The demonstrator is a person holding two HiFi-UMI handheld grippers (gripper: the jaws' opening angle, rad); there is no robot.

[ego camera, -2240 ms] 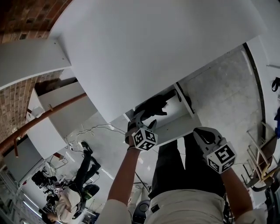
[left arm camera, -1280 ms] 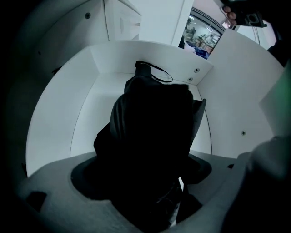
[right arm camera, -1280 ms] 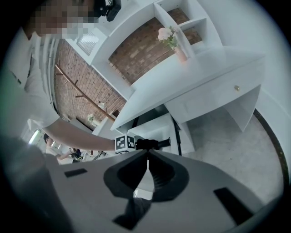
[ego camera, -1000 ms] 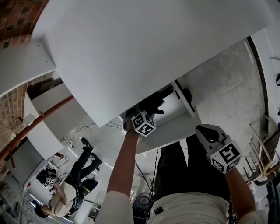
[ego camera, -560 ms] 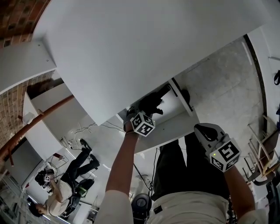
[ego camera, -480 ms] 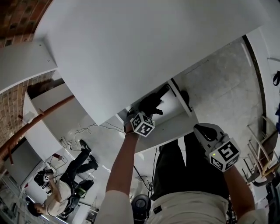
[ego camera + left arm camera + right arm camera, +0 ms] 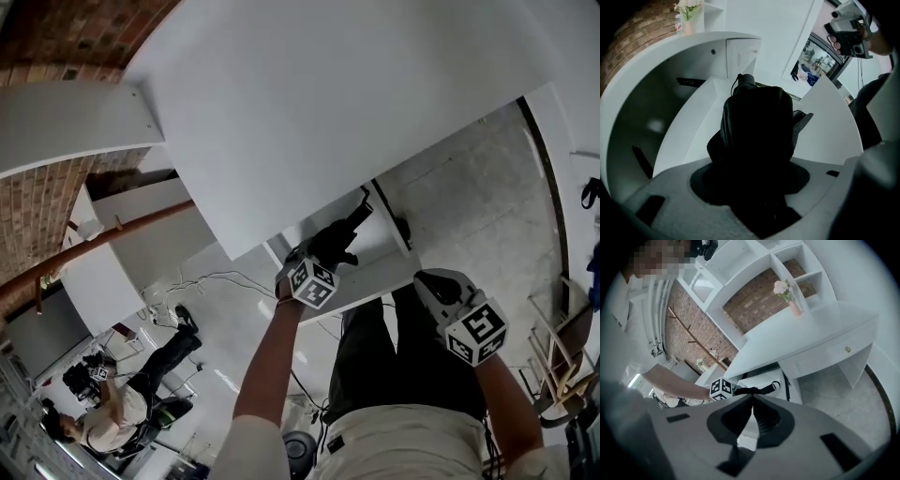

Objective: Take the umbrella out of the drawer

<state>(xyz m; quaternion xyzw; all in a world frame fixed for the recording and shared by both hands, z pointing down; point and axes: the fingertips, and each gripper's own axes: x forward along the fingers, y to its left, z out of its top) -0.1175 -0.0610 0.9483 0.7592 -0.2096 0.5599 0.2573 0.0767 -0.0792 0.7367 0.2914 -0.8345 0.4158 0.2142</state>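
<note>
My left gripper (image 7: 321, 255), its jaws just closed further, clamps the black umbrella (image 7: 342, 234) at frame centre, at the open white drawer (image 7: 380, 272) under the white desk (image 7: 328, 112). My right gripper (image 7: 751, 401) hangs closed and empty, lower right. A brick wall (image 7: 47, 197) stands upper left, and grey floor (image 7: 469, 178) lies at right.

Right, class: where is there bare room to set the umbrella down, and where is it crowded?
Free: the broad white desk top, bare up to the flower vase at its far edge; the floor right of the drawer. Crowded: the open drawer, with the umbrella over it.
</note>
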